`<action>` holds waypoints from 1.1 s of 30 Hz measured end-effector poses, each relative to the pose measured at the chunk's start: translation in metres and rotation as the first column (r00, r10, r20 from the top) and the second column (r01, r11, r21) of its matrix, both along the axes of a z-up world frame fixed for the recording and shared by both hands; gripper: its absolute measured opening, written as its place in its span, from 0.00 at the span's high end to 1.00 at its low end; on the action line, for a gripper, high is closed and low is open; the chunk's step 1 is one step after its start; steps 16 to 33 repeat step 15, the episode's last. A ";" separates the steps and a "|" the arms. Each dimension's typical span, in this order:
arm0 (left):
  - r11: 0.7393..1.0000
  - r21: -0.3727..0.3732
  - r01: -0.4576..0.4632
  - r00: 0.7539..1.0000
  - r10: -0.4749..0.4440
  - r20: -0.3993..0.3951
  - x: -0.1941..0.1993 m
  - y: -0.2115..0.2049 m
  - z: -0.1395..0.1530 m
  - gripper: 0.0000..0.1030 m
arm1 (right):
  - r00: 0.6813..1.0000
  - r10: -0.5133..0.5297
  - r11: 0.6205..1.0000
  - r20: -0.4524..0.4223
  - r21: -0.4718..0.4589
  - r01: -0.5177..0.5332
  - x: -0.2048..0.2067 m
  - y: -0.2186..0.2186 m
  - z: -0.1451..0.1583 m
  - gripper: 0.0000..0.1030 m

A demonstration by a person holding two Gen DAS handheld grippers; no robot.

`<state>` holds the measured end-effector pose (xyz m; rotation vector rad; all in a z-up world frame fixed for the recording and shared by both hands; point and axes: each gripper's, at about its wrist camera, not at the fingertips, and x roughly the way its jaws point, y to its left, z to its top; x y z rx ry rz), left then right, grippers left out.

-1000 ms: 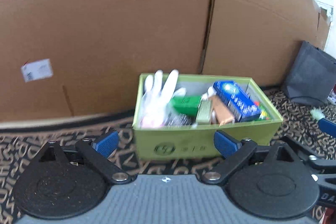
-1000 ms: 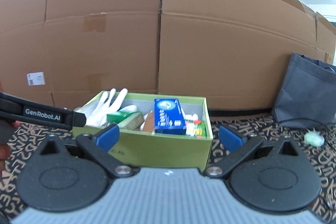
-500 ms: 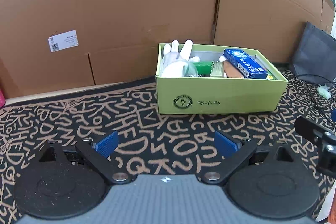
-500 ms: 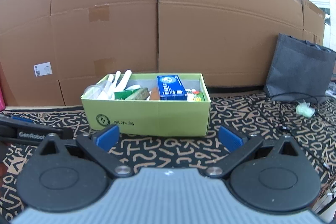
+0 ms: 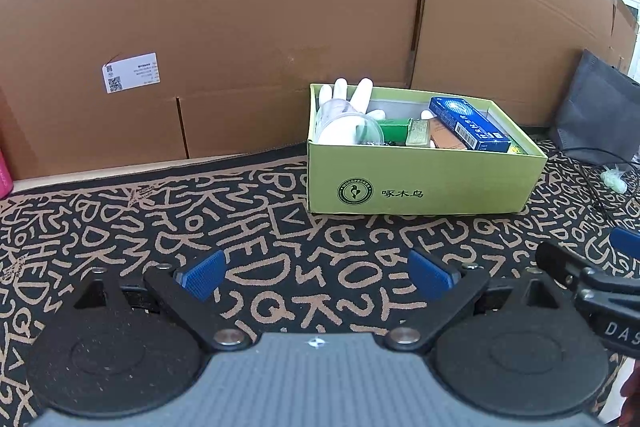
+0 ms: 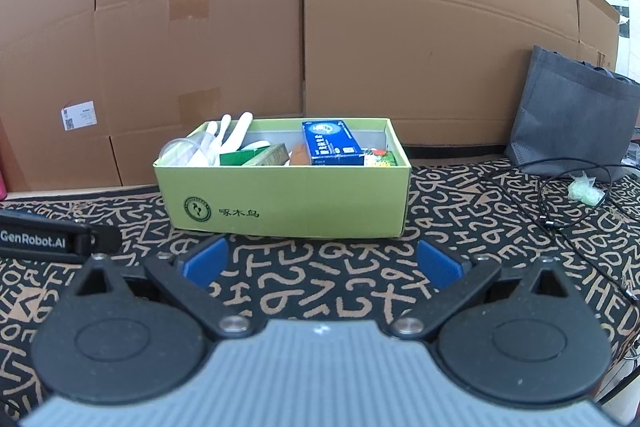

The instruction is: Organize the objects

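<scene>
Green box (image 6: 288, 199) sits beyond both spread, empty fingers (image 6: 206, 263).

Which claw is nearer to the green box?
Right, narrowly. The right claw faces the green box head-on, its open fingertips just short of the front wall. The left claw, also open, sits farther back, with the box off to its right.

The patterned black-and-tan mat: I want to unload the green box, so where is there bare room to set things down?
The patterned black-and-tan mat is bare left of the green cardboard box and in front of it. Right of the box is crowded: a black cable, a pale green wad and a grey fabric bag.
</scene>
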<state>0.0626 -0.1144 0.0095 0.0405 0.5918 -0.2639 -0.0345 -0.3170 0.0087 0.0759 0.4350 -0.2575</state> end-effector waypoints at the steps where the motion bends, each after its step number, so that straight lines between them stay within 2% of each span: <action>1: 1.000 0.000 0.001 1.000 -0.001 -0.002 0.000 0.000 0.000 0.03 | 1.000 0.002 1.000 -0.002 0.000 -0.002 0.000 0.000 -0.001 0.00; 33: 1.000 0.009 0.012 1.000 -0.012 0.006 -0.003 0.000 -0.002 0.03 | 1.000 0.005 1.000 -0.012 0.017 -0.005 0.003 0.002 -0.004 0.00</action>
